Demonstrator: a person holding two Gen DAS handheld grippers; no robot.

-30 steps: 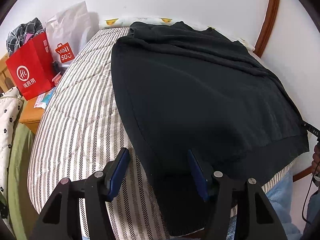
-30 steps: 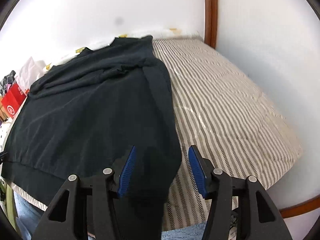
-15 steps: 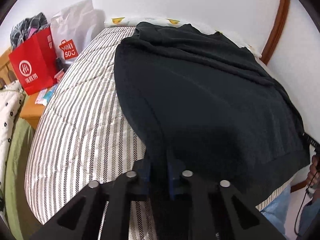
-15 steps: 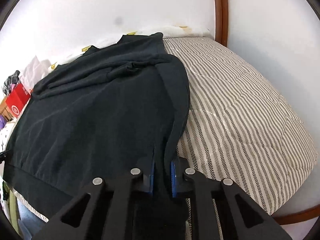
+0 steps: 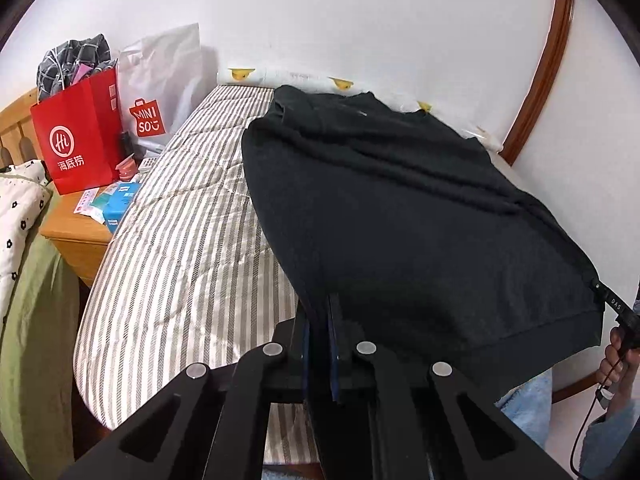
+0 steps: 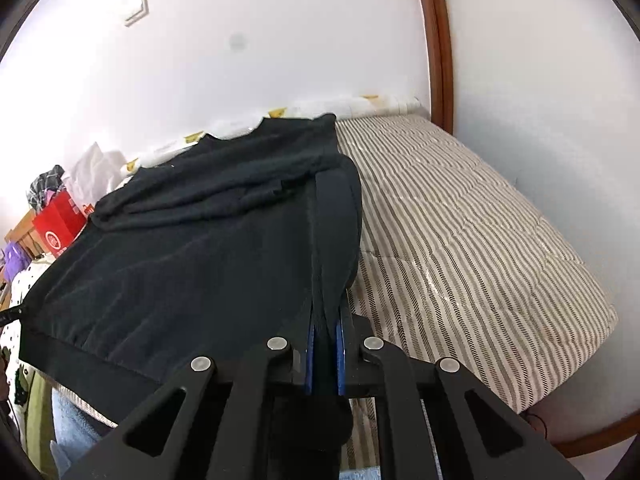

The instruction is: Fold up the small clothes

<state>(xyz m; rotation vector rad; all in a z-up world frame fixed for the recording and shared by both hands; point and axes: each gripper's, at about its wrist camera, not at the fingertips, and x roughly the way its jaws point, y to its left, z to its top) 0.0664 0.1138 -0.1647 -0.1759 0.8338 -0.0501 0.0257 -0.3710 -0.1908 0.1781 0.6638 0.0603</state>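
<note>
Blue pads on both tools are pressed together with dark cloth between them — each gripper is clamped on a near corner of the black sweater point(image 5: 400, 216). The left gripper point(image 5: 320, 344) pinches the garment's left side edge just above the ribbed hem point(image 5: 540, 344); the right gripper point(image 6: 324, 344) pinches the opposite side, where a sleeve point(image 6: 336, 216) is laid back along the body.

From the jaws outward, the sweater runs straight away from both tools: hem nearest, collar farthest, up by the wall. Its long axis therefore lines up with the fingers of each gripper, and the two grips sit at either end of the hem, well apart across the garment's width. Neither hand is nearer than the other — they hold matching corners.

The garment lies on the striped bed point(image 6: 460, 240), with its hem reaching the near edge of the mattress. A red paper bag point(image 5: 76, 136) and a white shopping bag point(image 5: 160, 80) stand on a wooden nightstand point(image 5: 76, 236) off to the left, clear of the cloth.

Judging from this layout, the coming move likely carries the hem forward along that axis toward the collar, both hands travelling together.
</note>
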